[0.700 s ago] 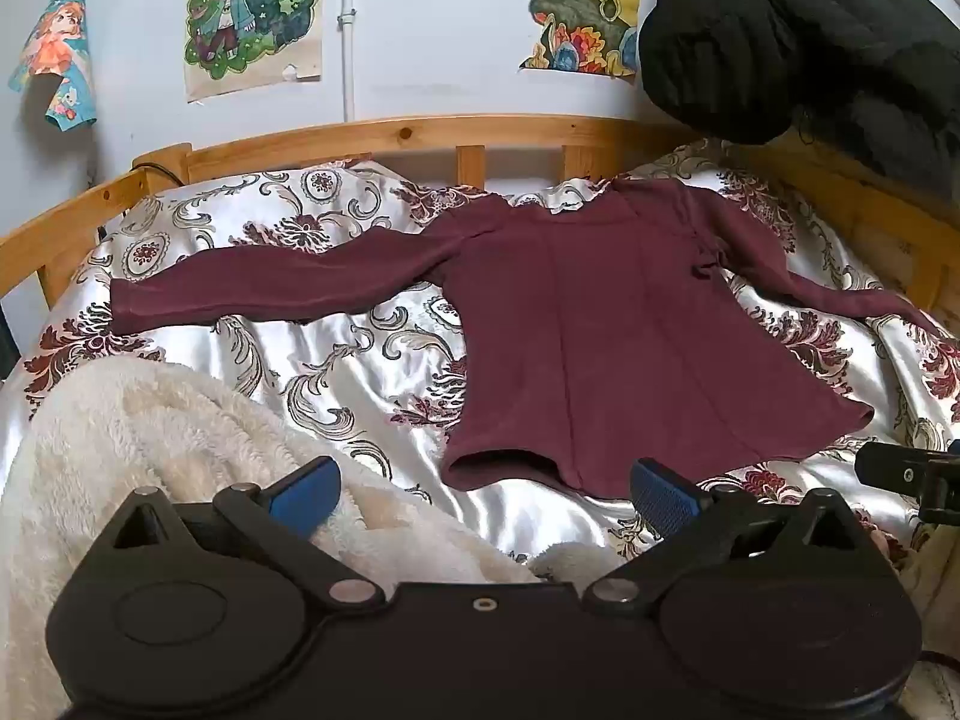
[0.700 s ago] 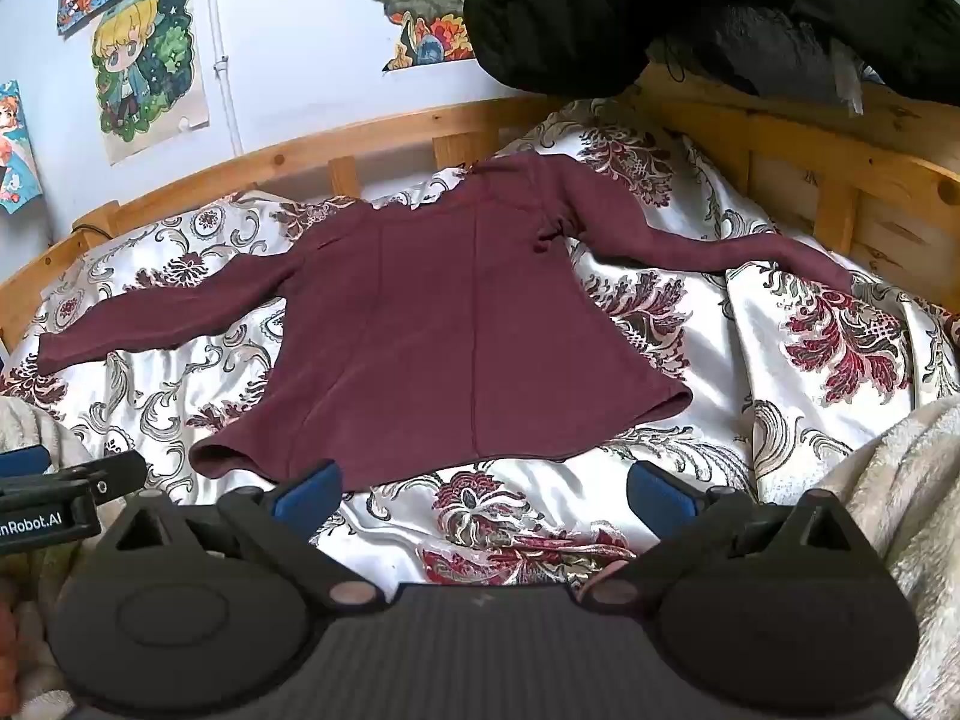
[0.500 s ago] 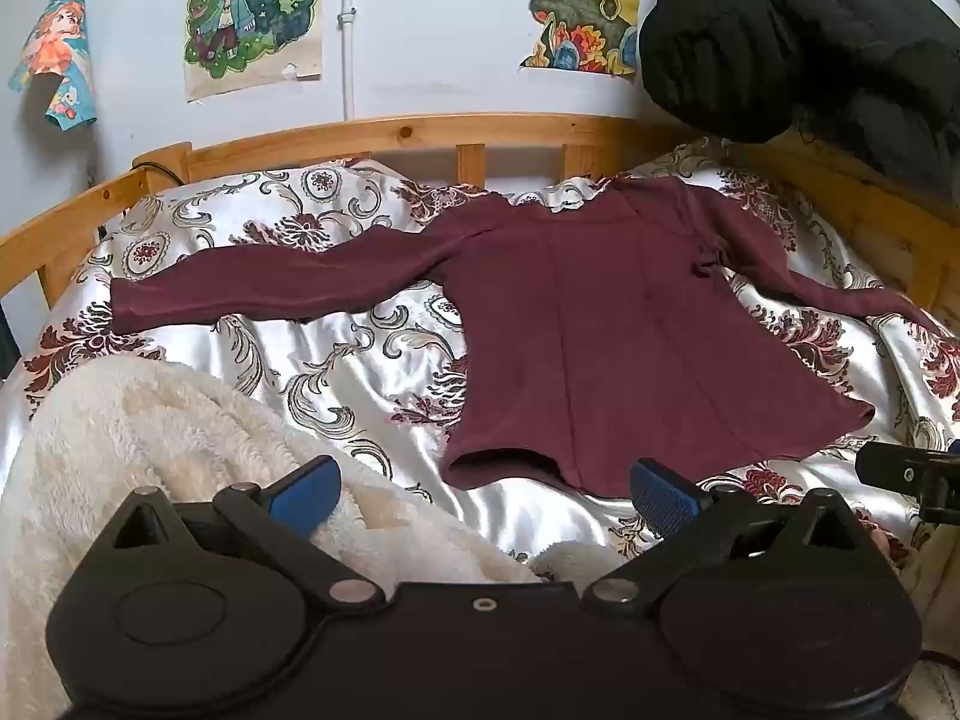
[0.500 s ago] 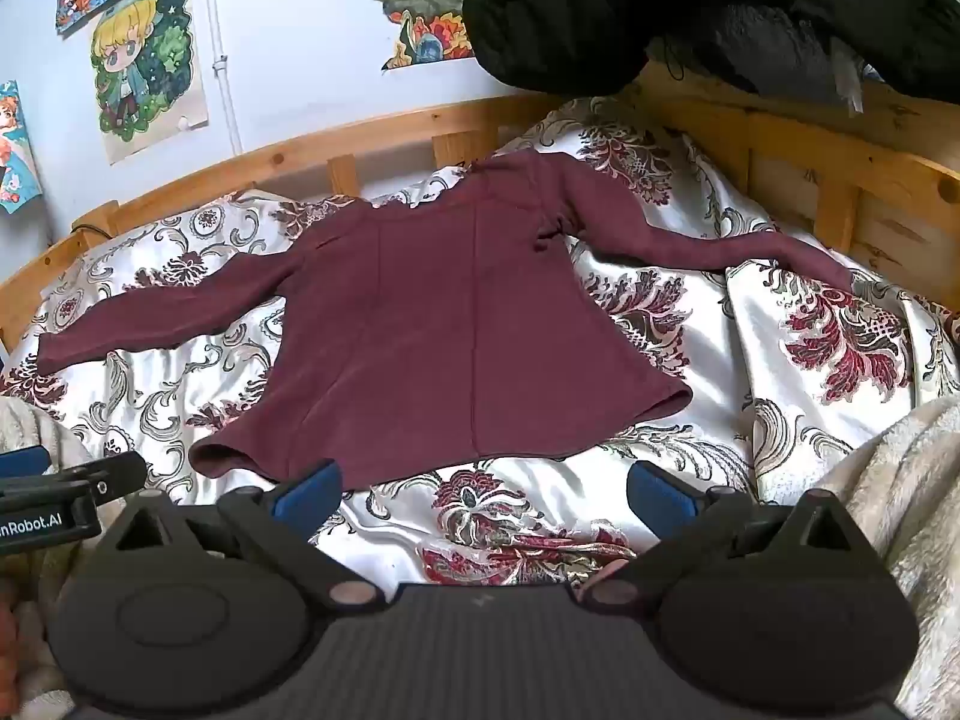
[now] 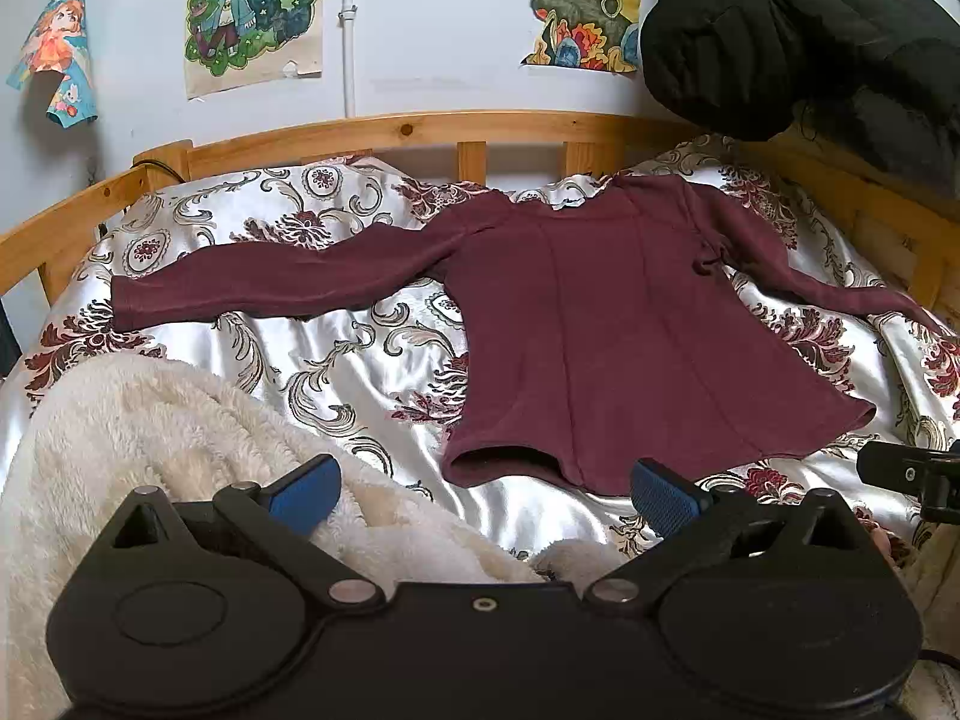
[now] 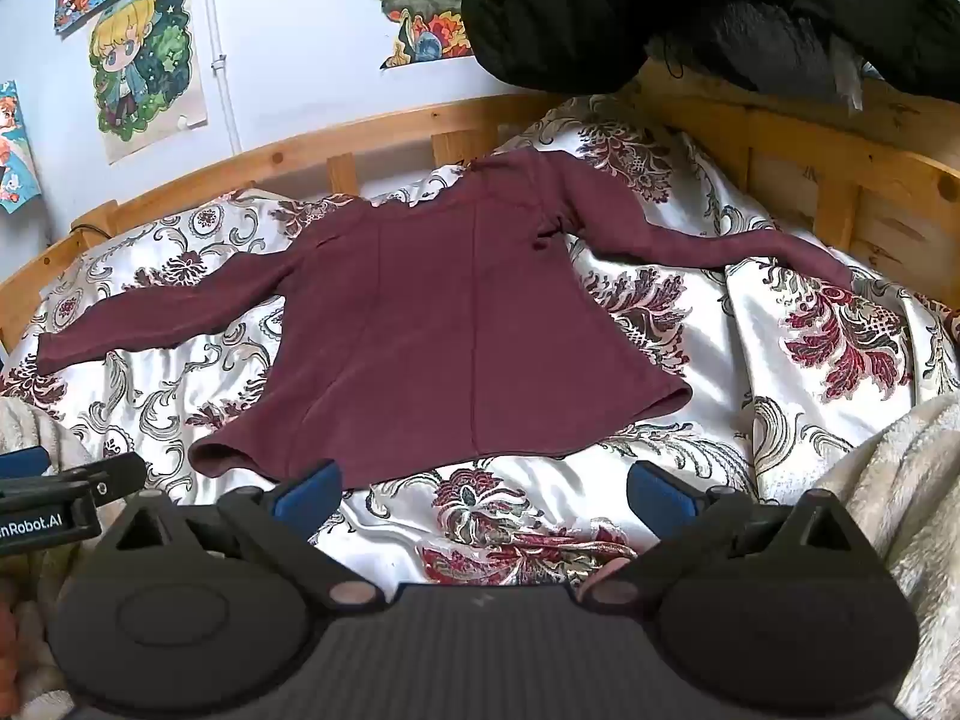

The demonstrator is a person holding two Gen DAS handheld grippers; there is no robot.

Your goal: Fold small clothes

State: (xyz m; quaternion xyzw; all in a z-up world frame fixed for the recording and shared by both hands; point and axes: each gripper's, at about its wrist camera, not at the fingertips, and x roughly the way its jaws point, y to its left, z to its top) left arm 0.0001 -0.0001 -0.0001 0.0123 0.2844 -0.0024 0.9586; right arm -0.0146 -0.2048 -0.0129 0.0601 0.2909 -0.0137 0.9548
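Note:
A maroon long-sleeved top [image 5: 612, 324] lies flat on the patterned satin bedspread [image 5: 336, 372], sleeves spread left and right, hem nearest me. It also shows in the right wrist view [image 6: 456, 324]. My left gripper [image 5: 483, 489] is open and empty, held just short of the hem's left corner. My right gripper [image 6: 480, 489] is open and empty, held short of the hem's middle. Each gripper shows at the edge of the other's view.
A cream fleece blanket [image 5: 150, 450] lies at the near left and also at the near right [image 6: 888, 480]. A wooden bed rail [image 5: 420, 132] runs around the back and right side. A black padded jacket [image 5: 798, 36] hangs at the upper right.

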